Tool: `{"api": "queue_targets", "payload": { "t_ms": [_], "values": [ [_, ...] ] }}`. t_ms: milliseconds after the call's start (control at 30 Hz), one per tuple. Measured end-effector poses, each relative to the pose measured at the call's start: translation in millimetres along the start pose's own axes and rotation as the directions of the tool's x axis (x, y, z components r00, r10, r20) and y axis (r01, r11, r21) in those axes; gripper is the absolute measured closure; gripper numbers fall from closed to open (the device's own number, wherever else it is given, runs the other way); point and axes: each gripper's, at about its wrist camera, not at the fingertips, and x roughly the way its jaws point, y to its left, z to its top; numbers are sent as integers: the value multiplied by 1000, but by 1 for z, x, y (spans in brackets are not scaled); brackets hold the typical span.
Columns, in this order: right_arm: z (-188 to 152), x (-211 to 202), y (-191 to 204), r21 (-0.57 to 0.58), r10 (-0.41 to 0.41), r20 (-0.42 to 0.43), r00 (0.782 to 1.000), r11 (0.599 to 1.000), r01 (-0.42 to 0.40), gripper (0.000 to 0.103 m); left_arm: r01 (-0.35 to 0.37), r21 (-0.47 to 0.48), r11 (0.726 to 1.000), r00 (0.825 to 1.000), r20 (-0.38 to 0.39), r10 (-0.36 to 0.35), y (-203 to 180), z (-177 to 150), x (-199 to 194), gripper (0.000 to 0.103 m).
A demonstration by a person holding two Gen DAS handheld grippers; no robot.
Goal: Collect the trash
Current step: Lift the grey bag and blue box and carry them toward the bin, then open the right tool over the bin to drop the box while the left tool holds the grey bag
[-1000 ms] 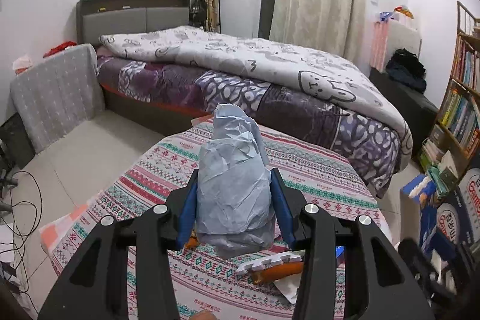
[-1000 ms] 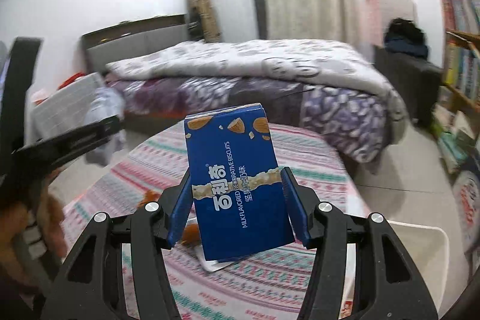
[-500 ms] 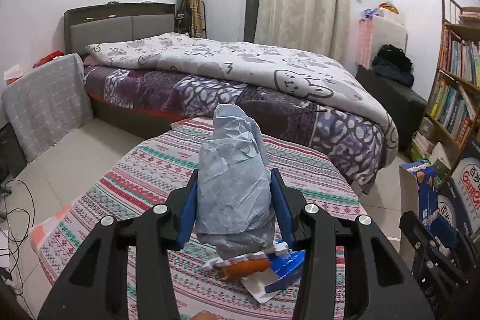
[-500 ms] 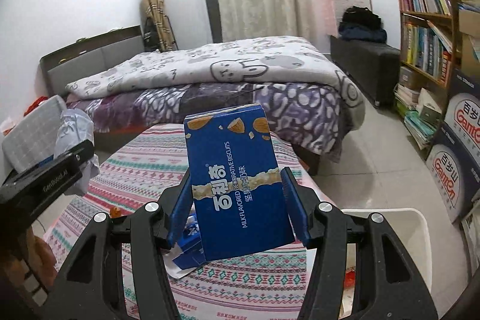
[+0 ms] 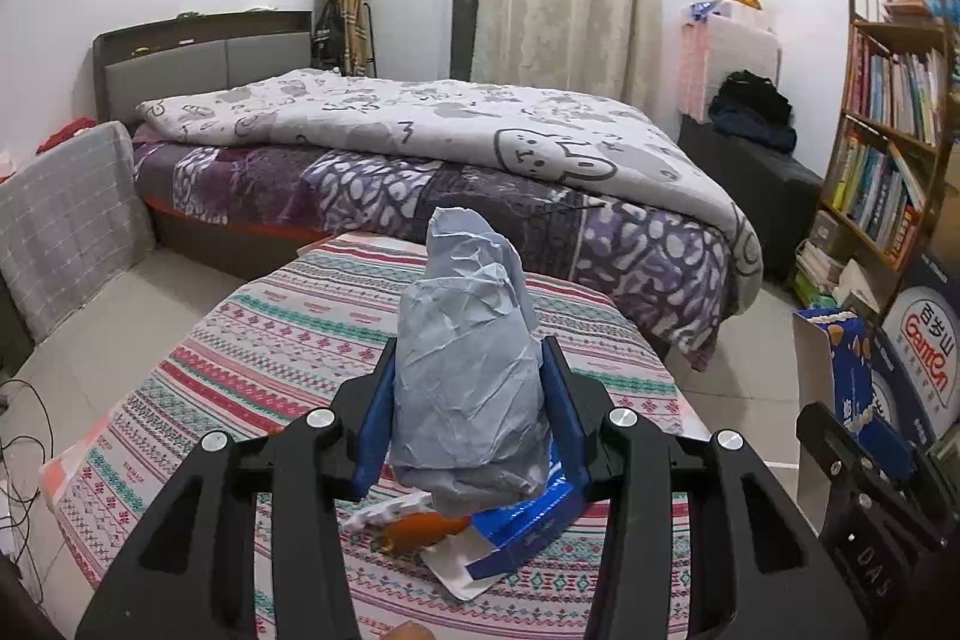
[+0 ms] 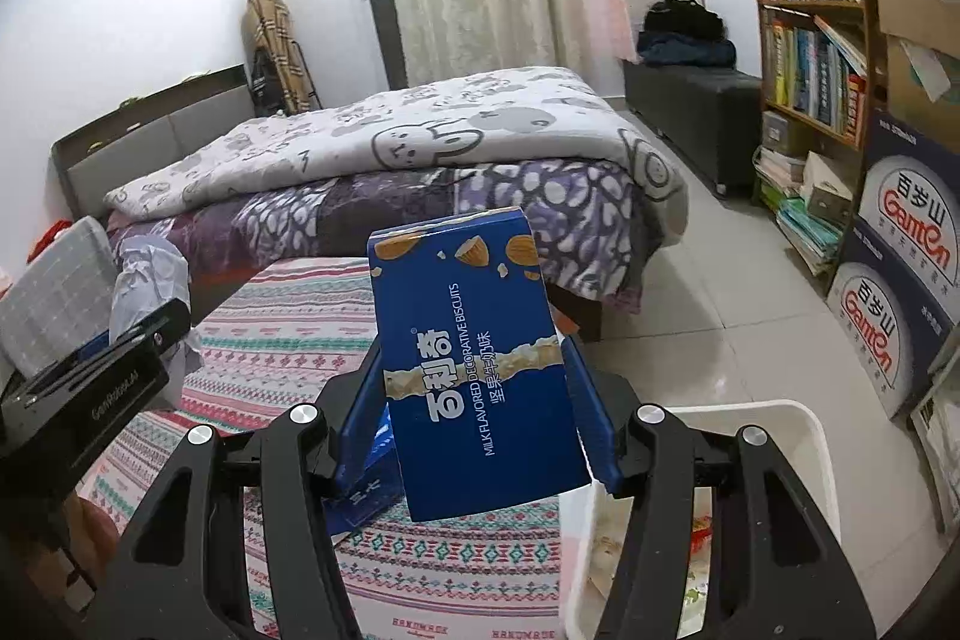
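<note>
- Right gripper (image 6: 477, 400): clamped on the blue cardboard biscuit box (image 6: 474, 370), box upright, long axis along the fingers.
- White plastic bin (image 6: 804, 436): on the floor, lower right of the box, beside the patterned tablecloth (image 6: 288, 340).
- Left gripper (image 5: 468, 424): clamped on the crumpled grey-blue paper wad (image 5: 468, 388); farther from the bin.
- Judgement: right hand unloads first.

Blue biscuit box (image 6: 480, 370) is showing "MILK FLAVORED DECORATIVE BISCUITS" beside Chinese characters. Stacked cartons (image 6: 894, 292) by the bookshelf are displaying "Ganten" in red, repeated on each.
</note>
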Motion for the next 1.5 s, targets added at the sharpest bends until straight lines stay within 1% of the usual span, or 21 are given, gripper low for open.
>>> {"api": "queue_targets", "payload": {
  "t_ms": [467,733,967,1200,1267,1300,1333,1367,1433,1500],
  "values": [
    [2,-4,-45,73,-72,-5,997,995,72,49,63,56,996,998,-21,-62,-43,-9,6,58],
    [0,-6,-73,109,-123,-24,992,986,125,49,114,104,988,993,-38,-111,-72,-18,7,58],
    [-2,-8,-96,142,-173,-40,984,974,177,49,159,149,976,987,-57,-152,-100,-27,8,58],
    [-4,-14,-121,196,-230,-57,972,952,236,48,234,205,950,972,-84,-221,-131,-38,7,58],
    [-5,-16,-130,220,-250,-60,966,941,258,43,259,220,940,965,-95,-243,-140,-42,6,58],
    [-5,-18,-133,232,-261,-60,963,935,268,35,269,225,937,962,-101,-252,-143,-43,5,58],
    [-5,-20,-137,242,-278,-56,959,928,283,29,279,230,932,959,-107,-261,-146,-45,5,58],
    [-5,-22,-140,249,-291,-51,955,923,294,28,291,236,927,956,-114,-271,-151,-47,5,58],
    [-4,-26,-146,259,-317,-44,947,912,317,19,304,246,920,952,-121,-282,-157,-50,5,58],
    [-4,-30,-150,265,-347,-38,937,901,344,14,313,257,914,949,-127,-289,-164,-52,5,58]
  ]
}}
